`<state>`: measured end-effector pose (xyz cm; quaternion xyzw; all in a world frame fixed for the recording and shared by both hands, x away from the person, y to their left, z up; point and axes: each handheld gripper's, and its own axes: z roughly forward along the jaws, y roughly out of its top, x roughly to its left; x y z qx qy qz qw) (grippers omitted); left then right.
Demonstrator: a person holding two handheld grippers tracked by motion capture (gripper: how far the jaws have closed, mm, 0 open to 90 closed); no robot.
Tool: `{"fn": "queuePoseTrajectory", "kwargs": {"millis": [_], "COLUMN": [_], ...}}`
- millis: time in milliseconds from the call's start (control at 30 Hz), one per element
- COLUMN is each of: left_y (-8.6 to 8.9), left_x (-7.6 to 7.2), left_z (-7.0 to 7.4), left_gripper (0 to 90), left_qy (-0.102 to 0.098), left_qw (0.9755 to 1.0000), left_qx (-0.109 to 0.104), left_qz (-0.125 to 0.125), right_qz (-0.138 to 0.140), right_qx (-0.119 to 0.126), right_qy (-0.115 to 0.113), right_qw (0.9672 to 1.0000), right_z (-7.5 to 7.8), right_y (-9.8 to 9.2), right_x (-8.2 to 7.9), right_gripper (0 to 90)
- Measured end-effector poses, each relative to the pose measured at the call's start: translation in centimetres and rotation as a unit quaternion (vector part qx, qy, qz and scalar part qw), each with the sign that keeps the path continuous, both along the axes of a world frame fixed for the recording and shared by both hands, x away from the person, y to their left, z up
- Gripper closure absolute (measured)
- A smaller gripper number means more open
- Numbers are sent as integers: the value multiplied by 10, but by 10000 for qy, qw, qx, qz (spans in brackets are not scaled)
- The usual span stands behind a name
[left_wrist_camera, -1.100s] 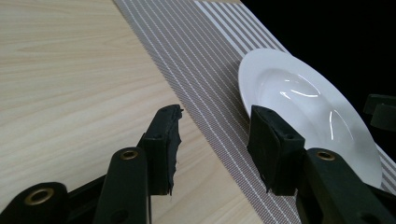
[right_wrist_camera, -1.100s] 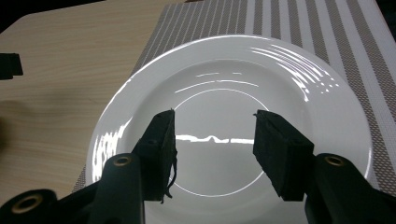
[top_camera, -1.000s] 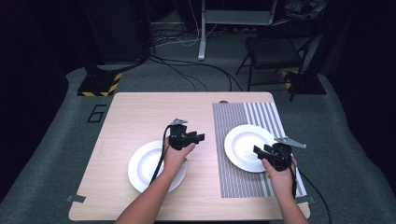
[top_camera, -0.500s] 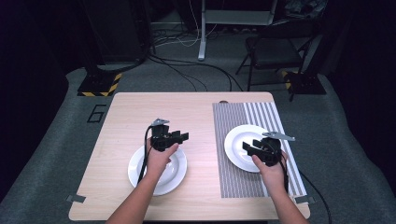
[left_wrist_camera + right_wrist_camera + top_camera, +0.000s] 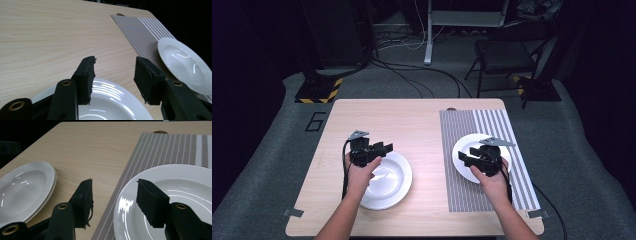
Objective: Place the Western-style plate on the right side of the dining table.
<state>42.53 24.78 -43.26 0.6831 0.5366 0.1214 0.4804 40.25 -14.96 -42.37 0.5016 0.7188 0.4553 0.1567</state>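
Plates (image 5: pixel 387 185) (image 5: pixel 464 150): glossy white glazed ceramic. Surface (image 5: pixel 412 125): matt pale wood grain. Placemat (image 5: pixel 499 125): woven, striped, matt. Tool pads (image 5: pixel 86 77): matt black, rough-edged.

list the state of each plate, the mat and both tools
left plate: upright, empty, on bare table
right plate: upright, empty, on the mat
striped mat: flat
left tool: open, jaws just widened, nothing between
right tool: open, jaws just widened, nothing between
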Motion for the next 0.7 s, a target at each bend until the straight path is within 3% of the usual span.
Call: {"fn": "queuePoseTrajectory", "kwargs": {"millis": [333,700], "left_y": [36,64], "left_x": [-20,-39], "left_z": [-1,-8], "left_gripper": [489,470], "left_qy": [-77,-39], "left_qw": [9988,9980], "left_qx": [-113,-186], "left_qz": [470,604], "right_qz": [269,507], "right_qx": [-44,-28], "right_qy": [-49,-35], "right_qw": [9996,9987], "right_z": [2,-2], "right_y": [23,39], "right_x": [-2,-12], "right_gripper": [457,449]}}
